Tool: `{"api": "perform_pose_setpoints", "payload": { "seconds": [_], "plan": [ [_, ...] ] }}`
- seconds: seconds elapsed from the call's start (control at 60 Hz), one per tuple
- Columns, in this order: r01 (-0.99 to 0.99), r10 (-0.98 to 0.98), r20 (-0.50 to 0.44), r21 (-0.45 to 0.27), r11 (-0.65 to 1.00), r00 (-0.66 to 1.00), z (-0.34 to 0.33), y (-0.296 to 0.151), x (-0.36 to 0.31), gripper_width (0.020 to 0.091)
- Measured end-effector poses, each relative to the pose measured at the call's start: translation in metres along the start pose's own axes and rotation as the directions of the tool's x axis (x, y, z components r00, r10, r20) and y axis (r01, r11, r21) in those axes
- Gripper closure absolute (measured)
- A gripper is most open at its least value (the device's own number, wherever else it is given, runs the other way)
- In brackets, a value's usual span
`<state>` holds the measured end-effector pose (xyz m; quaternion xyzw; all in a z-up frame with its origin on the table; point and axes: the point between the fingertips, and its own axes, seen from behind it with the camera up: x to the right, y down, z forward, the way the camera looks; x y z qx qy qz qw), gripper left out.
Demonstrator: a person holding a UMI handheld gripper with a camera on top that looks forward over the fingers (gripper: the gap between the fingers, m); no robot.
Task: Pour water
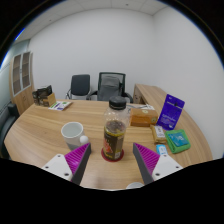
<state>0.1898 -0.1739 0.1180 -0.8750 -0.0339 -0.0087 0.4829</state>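
A tall clear bottle (114,136) with a dark cap and a yellow label holds dark liquid. It stands upright on a round red coaster (112,155) on the wooden table (50,135). My gripper (113,163) is open, its purple pads (80,158) apart on either side of the bottle's base, with a gap at each side. A white mug (72,133) stands to the left of the bottle, beyond my left finger. A small white cap-like thing (135,185) lies on the table near my right finger.
To the right lie a purple box (171,109), a teal pack (178,141), a small carton (159,132) and an orange-brown object (142,118). Two office chairs (95,86) stand behind the table. A cabinet (21,75) is at the left wall.
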Motion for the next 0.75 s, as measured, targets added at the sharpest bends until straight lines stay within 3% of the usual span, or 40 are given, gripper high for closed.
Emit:
{"api": "perform_pose_setpoints", "payload": {
  "seconds": [0.333,0.75],
  "plan": [
    [-0.032,0.027,-0.112,-0.048,0.998,0.993,-0.169,0.022,-0.062,0.025],
    [-0.045,0.038,-0.119,-0.057,0.997,0.992,-0.218,0.032,-0.094,0.025]
  ]
}}
